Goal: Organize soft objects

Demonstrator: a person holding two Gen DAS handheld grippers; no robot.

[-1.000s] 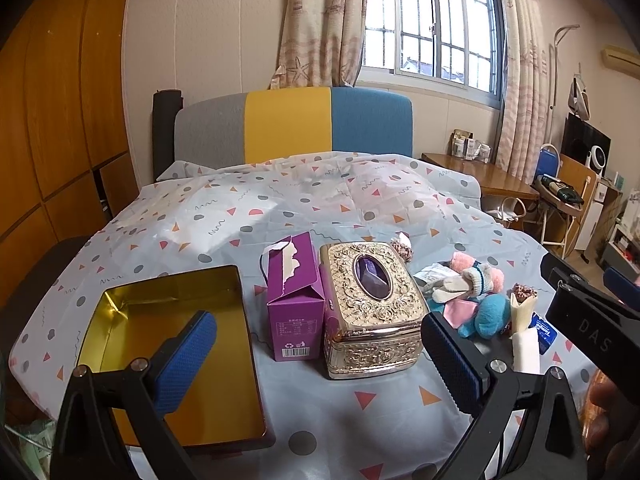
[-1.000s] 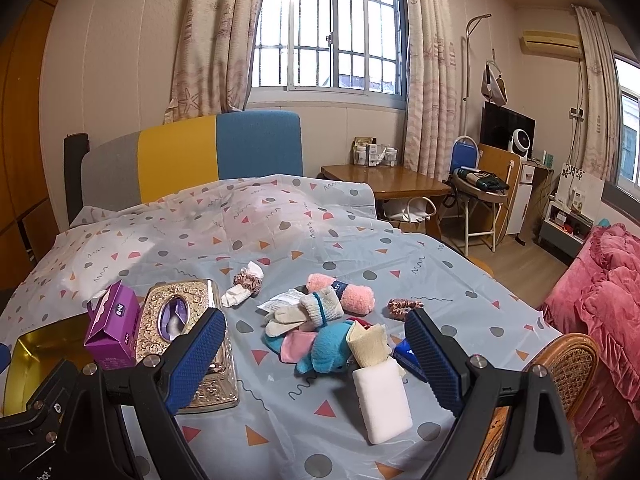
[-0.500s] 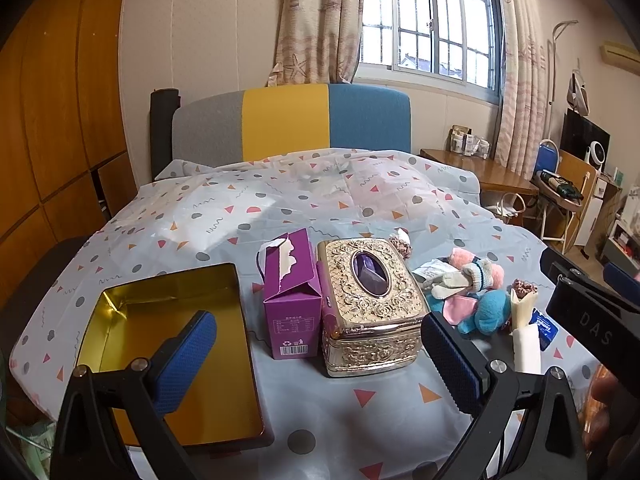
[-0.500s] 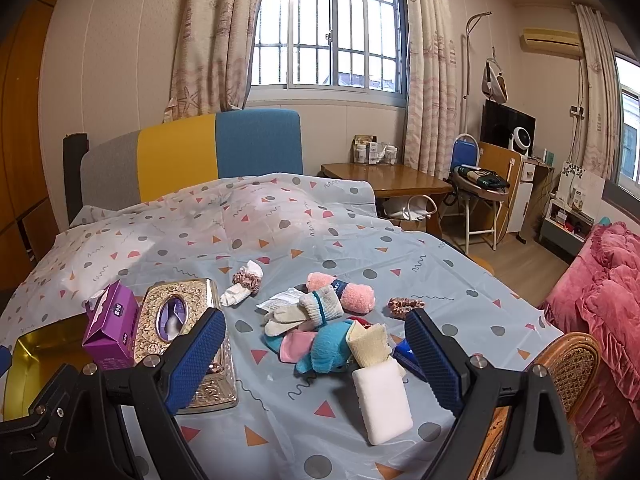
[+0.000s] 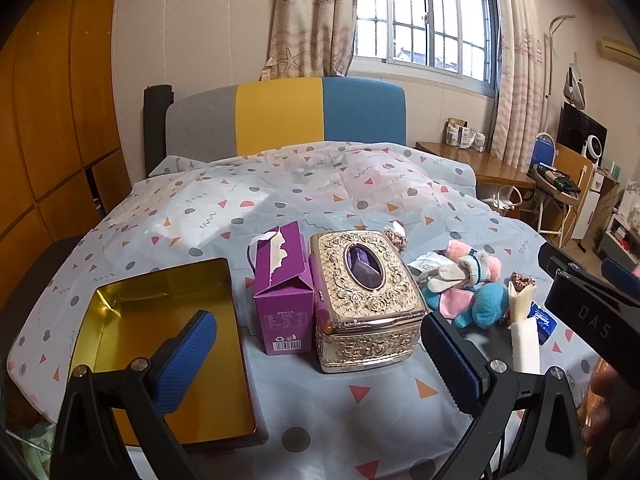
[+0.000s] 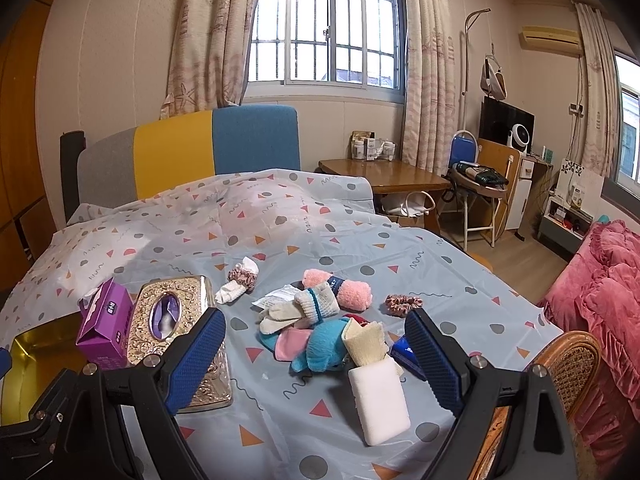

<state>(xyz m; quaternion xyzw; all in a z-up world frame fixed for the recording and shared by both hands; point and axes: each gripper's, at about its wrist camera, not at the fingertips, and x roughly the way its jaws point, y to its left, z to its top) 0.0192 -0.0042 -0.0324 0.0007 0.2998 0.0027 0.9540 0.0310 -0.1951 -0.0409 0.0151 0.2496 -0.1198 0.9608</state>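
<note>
A pile of soft things lies on the patterned bed sheet: a white sponge block (image 6: 379,404), a blue plush (image 6: 320,350), grey-white gloves (image 6: 298,308), a pink fluffy sock (image 6: 340,284), a cream cloth (image 6: 366,344) and a pink scrunchie (image 6: 403,303). A white sock with a scrunchie (image 6: 238,286) lies apart. My right gripper (image 6: 316,364) is open and empty just above the pile. My left gripper (image 5: 320,360) is open and empty in front of the gold tin tray (image 5: 132,308), the purple box (image 5: 282,286) and the ornate gold tissue box (image 5: 366,298).
A dark blue packet (image 6: 404,354) lies beside the sponge. A wicker chair (image 6: 568,364) stands at the bed's right edge, with pink bedding (image 6: 608,280) beyond. A wooden table (image 6: 384,174) and the headboard (image 5: 280,118) stand at the back.
Both views have shifted only slightly. Both grippers stay open and no object has moved.
</note>
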